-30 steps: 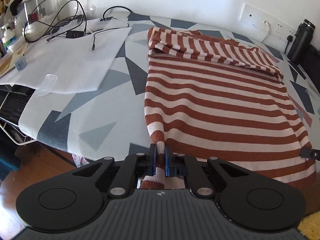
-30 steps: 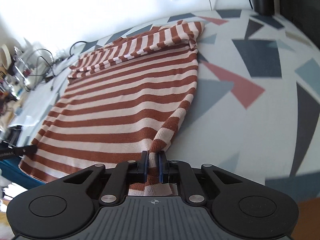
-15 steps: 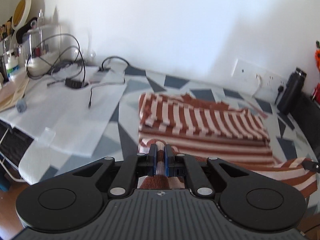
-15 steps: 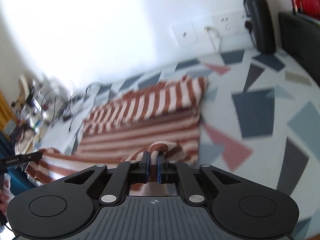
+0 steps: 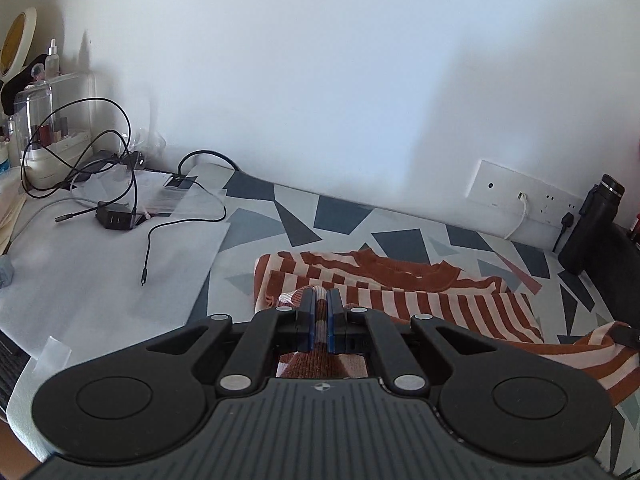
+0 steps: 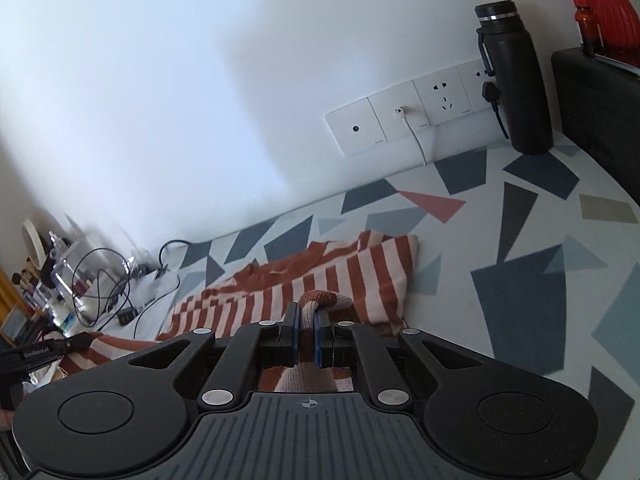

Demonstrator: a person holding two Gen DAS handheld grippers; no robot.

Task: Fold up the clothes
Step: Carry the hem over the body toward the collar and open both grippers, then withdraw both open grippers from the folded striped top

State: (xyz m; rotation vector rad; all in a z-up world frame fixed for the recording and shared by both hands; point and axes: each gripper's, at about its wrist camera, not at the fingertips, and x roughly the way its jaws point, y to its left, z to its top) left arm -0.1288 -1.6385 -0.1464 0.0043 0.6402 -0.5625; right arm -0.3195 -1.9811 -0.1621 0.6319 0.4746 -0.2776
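A rust-and-cream striped sweater (image 5: 420,300) lies on the patterned table cover (image 5: 256,224), its far part with the folded sleeves near the wall. My left gripper (image 5: 319,300) is shut on the sweater's hem corner, lifted above the table. In the right wrist view the same sweater (image 6: 320,284) spreads toward the left, and my right gripper (image 6: 306,314) is shut on its other hem corner, also raised. The lifted hem sags between the two grippers. The left gripper's tip (image 6: 76,342) shows at the left edge of the right wrist view, and the right gripper's tip (image 5: 624,336) shows at the right edge of the left one.
White sheets (image 5: 100,280) with black cables and a charger (image 5: 116,218) cover the table's left end, beside clear organisers (image 5: 52,128). A black flask (image 6: 516,80) stands by the wall sockets (image 6: 404,120) at the right. A dark case (image 6: 596,108) stands at the far right.
Both grippers have risen and moved toward the wall, carrying the near hem up and over the sweater's body. Less of the sweater lies flat in front of them now.
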